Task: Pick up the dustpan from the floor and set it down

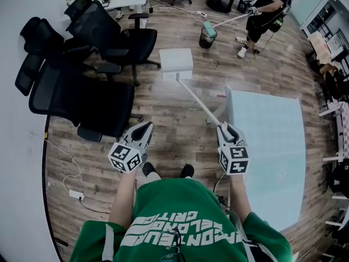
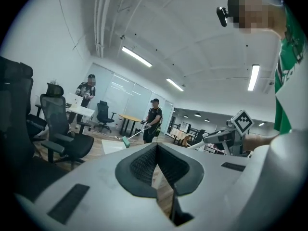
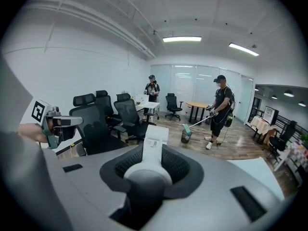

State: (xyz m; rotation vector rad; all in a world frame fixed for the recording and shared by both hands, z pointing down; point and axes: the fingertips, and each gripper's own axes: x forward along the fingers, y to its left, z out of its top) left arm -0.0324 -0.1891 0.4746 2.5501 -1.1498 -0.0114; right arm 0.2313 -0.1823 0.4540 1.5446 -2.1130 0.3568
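- The right gripper (image 1: 226, 131) has its fingers (image 3: 180, 170) clenched on the top end of the long white handle (image 1: 197, 103) of the dustpan (image 1: 176, 64). In the right gripper view the handle sits between the two dark pads and runs forward to the pan.
- The pan of the dustpan is out in front of the person, over the wooden floor (image 1: 180, 124), between the black office chairs (image 1: 82, 97) and the pale surface (image 1: 267, 146). I cannot tell for sure whether the pan touches the floor or hangs just above it.
- The left gripper (image 1: 143, 130) is beside the right one and holds nothing. Its fingers (image 2: 142, 165) are closed together at the tips, and only floor shows through the narrow gap behind them.
- Step in hand, as I judge it: the grasp is already made, and the dustpan is being lifted or carried by its handle. Setting it down is not yet done.
- The next move calls for a firm hold, because the pan is far from the grip and may swing or turn. The person should lower it until the pan lies flat on the floor, and only then release the fingers.
- Another person (image 1: 267, 10) with a mop and a bucket (image 1: 207, 37) works farther back, well apart from the dustpan.
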